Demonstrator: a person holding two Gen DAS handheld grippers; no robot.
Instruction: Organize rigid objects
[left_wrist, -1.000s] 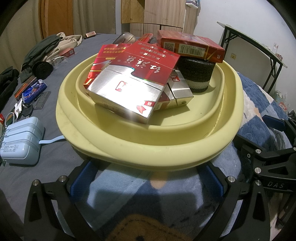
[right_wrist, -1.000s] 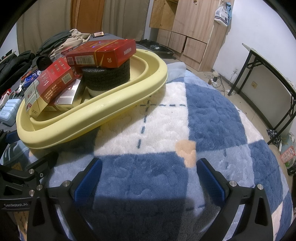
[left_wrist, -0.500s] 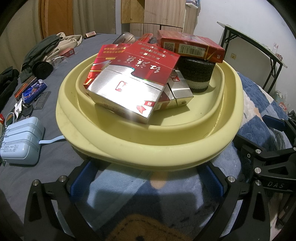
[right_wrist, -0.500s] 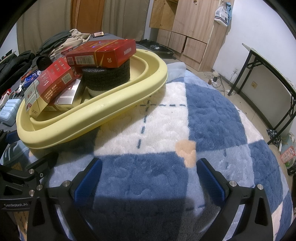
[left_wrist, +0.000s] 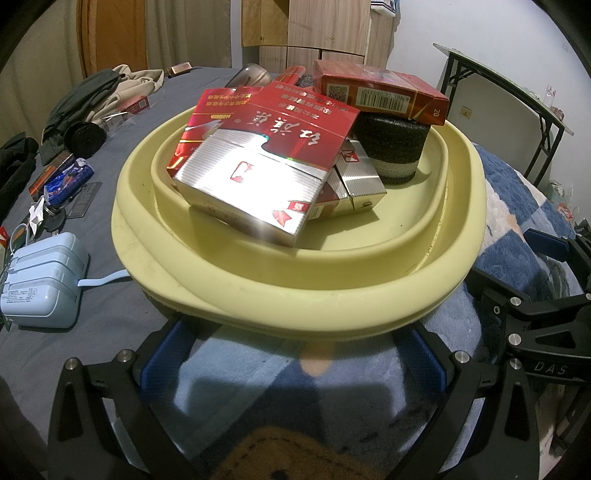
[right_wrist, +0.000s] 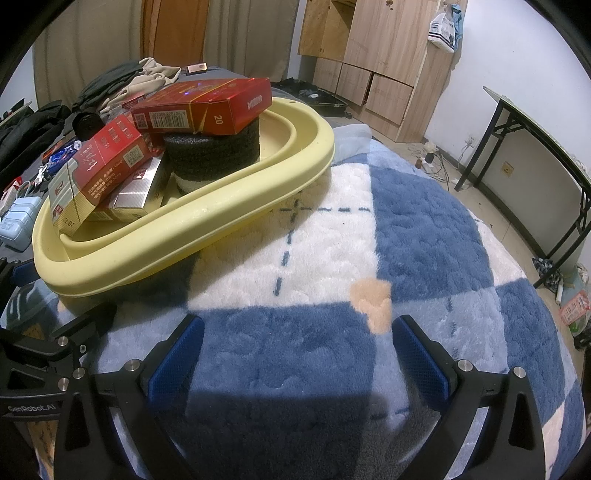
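A pale yellow basin (left_wrist: 332, 302) (right_wrist: 207, 221) sits on a blue and white checked blanket (right_wrist: 424, 229). Inside it lie several red and silver cigarette cartons (left_wrist: 266, 155) (right_wrist: 99, 166). A black foam roll (left_wrist: 391, 147) (right_wrist: 218, 151) stands at the basin's back, with a red carton (left_wrist: 384, 94) (right_wrist: 207, 107) resting on top. My left gripper (left_wrist: 291, 365) is open just before the basin's near rim, nothing between its blue pads. My right gripper (right_wrist: 295, 354) is open over the bare blanket, right of the basin. Each gripper's black frame shows at the edge of the other's view.
On the grey sheet left of the basin lie a light blue case (left_wrist: 40, 284), a blue snack packet (left_wrist: 66, 181), keys, a small red box (left_wrist: 136, 105) and piled clothes (left_wrist: 99, 92). A wooden wardrobe (right_wrist: 376, 55) and a black-legged table (right_wrist: 535, 155) stand beyond the bed.
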